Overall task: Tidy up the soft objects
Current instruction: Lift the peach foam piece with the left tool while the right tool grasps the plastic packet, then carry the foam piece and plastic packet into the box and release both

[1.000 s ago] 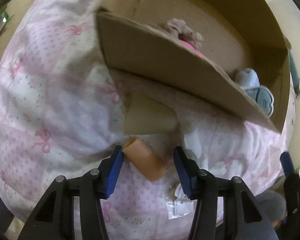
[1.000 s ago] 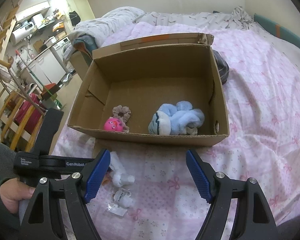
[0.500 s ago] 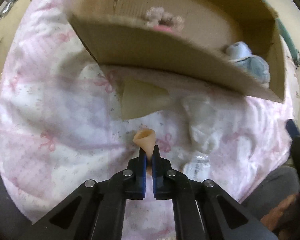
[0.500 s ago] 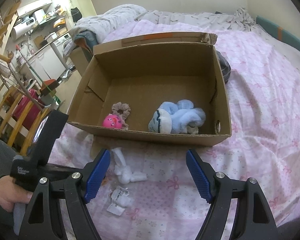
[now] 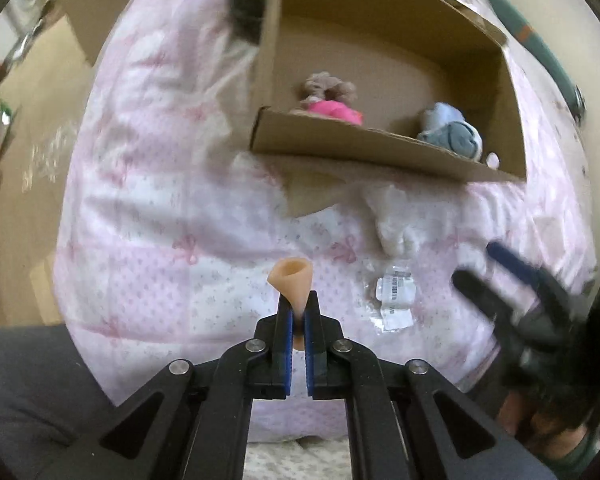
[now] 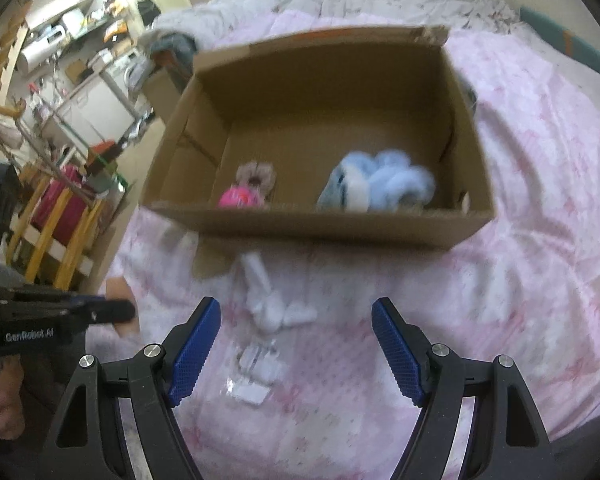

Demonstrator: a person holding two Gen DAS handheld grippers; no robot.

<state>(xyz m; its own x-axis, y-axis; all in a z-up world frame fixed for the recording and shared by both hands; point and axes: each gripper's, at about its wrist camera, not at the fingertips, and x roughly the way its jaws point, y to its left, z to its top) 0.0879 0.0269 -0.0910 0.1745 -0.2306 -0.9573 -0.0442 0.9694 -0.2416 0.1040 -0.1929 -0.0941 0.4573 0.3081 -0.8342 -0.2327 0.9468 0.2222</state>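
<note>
My left gripper (image 5: 297, 304) is shut on a soft peach-coloured tube (image 5: 291, 278), lifted above the pink bedspread (image 5: 160, 216). Beyond it stands an open cardboard box (image 5: 364, 148) (image 6: 324, 228) holding a pink toy (image 5: 332, 110) (image 6: 238, 198), a beige scrunchie (image 5: 328, 88) (image 6: 256, 174) and a blue plush (image 5: 452, 136) (image 6: 380, 186). A white soft item (image 5: 392, 220) (image 6: 268, 300) lies in front of the box, with a clear labelled packet (image 5: 394, 294) (image 6: 256, 372) nearer to me. My right gripper (image 6: 296, 336) stands open above the white item, nothing between its fingers. It shows blurred at the right of the left wrist view (image 5: 512, 292).
A loose cardboard flap (image 5: 308, 196) (image 6: 212, 258) lies under the box's front edge. The bed's left edge drops to the floor, where yellow wooden furniture (image 6: 56, 236) and kitchen clutter stand. A rumpled grey blanket (image 6: 252, 0) lies behind the box.
My left gripper shut on the peach tube and lifted it off the bedspread, away from the box. My right gripper sank a little toward the white item, staying open.
</note>
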